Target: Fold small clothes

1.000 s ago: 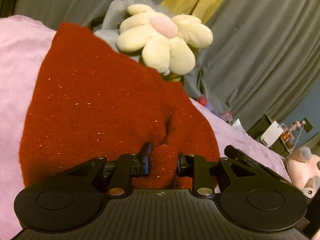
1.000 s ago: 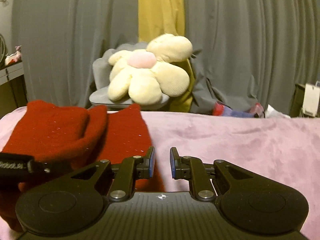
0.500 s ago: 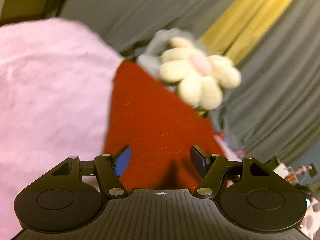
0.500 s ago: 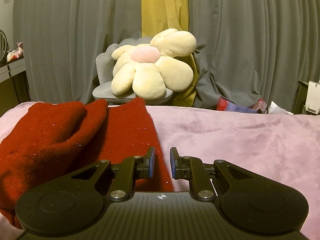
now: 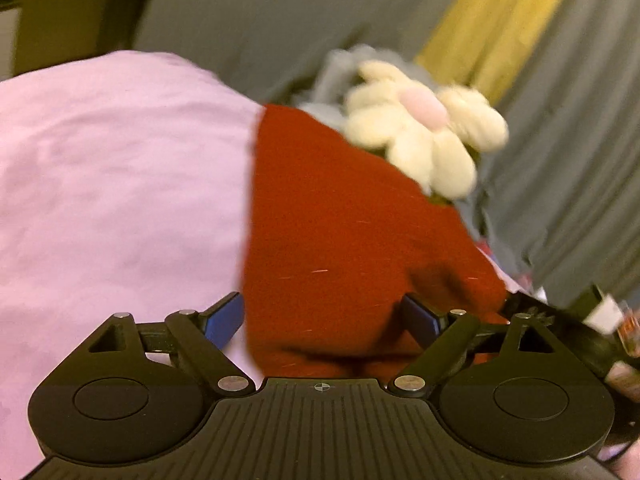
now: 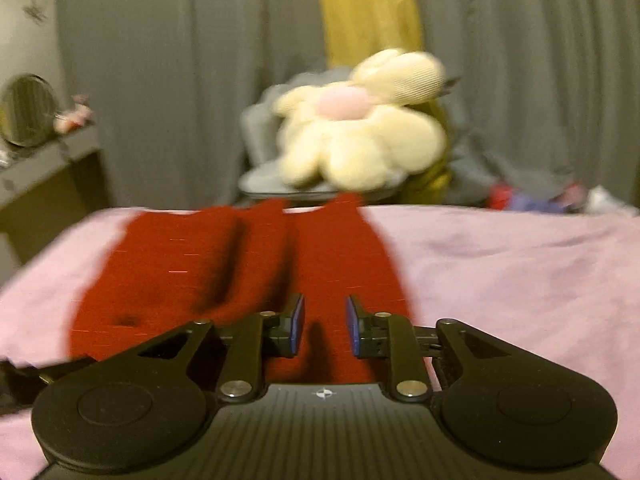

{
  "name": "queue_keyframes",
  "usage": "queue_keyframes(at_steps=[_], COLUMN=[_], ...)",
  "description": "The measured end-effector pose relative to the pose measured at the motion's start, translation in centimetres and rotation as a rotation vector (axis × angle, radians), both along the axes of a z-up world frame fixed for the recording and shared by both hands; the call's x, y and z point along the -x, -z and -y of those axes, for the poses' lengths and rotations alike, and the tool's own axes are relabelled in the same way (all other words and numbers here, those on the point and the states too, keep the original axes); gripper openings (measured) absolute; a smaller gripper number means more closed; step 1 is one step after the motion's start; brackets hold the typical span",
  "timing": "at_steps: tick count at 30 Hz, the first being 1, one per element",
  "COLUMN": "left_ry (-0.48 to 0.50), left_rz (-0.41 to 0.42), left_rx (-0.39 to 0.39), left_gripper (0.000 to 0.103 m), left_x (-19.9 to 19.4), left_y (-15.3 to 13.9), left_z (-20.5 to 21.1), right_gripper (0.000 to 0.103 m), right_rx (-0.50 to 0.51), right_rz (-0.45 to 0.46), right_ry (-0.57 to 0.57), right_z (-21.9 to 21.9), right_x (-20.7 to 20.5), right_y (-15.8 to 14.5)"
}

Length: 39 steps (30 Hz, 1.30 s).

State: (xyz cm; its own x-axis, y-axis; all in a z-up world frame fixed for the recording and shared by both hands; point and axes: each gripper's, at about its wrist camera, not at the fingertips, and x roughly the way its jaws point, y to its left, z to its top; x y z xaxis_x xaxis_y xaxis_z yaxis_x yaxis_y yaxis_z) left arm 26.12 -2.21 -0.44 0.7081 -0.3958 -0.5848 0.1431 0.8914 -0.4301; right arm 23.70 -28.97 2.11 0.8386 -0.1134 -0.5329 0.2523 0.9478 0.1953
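Note:
A red knit garment (image 5: pixel 344 240) lies folded on the pink blanket (image 5: pixel 120 184). In the right wrist view the garment (image 6: pixel 208 268) shows long lengthwise folds on the blanket (image 6: pixel 520 280). My left gripper (image 5: pixel 322 320) is wide open and empty, just above the garment's near edge. My right gripper (image 6: pixel 323 324) holds nothing; its blue pads stand a narrow gap apart over the garment's right part. Both views are blurred by motion.
A cream flower-shaped plush (image 6: pixel 360 140) sits on a grey chair (image 6: pixel 260 152) behind the bed, before grey and yellow curtains. A round mirror (image 6: pixel 26 116) stands on a shelf at left. Clutter lies at far right (image 6: pixel 532 198).
My left gripper let go of the red garment, opened wide and pulled back to the left. The garment now lies flat. My right gripper rose and shifted left over it.

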Motion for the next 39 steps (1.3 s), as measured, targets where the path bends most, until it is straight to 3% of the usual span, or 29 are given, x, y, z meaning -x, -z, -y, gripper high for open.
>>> queue_keyframes(at_steps=[5,8,11,19,22,24,26,29,32,35,39], left_ry=[-0.038,-0.026,-0.034,-0.048,-0.042,-0.032,-0.02,0.006,0.037,0.051,0.052], left_rz=[0.026,0.02,-0.007,-0.027,-0.025,-0.019,-0.022,-0.038,-0.05,-0.052,-0.067], left_rx=[-0.061,-0.054,-0.019,-0.012,-0.024,-0.037,-0.049,-0.063,-0.116,-0.149,-0.133], left_gripper=[0.093,0.095,0.095,0.095,0.095,0.095,0.096,0.096,0.096,0.096,0.096], left_x=[0.9,0.9,0.6,0.3,0.3,0.4,0.4,0.4,0.4,0.6,0.5], left_y=[1.4,2.1,2.1,1.9,2.1,2.2,2.3,2.6,3.1,3.5,3.8], left_z=[-2.0,-2.7,-3.0,-3.1,-2.9,-2.7,-2.4,-1.6,-0.3,0.5,0.3], right_gripper=[0.069,0.07,0.074,0.083,0.085,0.083,0.068,0.044,0.032,0.025,0.024], right_rx=[-0.213,-0.322,-0.408,-0.508,-0.431,-0.422,-0.388,-0.234,-0.104,-0.03,0.104], right_rz=[0.01,-0.013,0.034,0.099,0.034,-0.023,-0.027,-0.003,0.009,0.037,0.133], right_ry=[-0.087,-0.089,-0.081,-0.184,-0.199,-0.197,-0.208,-0.209,-0.187,-0.147,-0.104], right_z=[-0.2,0.5,1.4,0.8,-1.1,-2.2,-3.2,-4.8,-5.5,-5.2,-4.9], right_x=[-0.3,-0.5,0.1,0.1,-1.3,-2.5,-3.2,-3.5,-3.3,-3.0,-1.6], right_y=[-0.5,0.0,-0.7,-1.7,-0.6,0.7,1.2,0.8,0.9,0.4,-1.7])
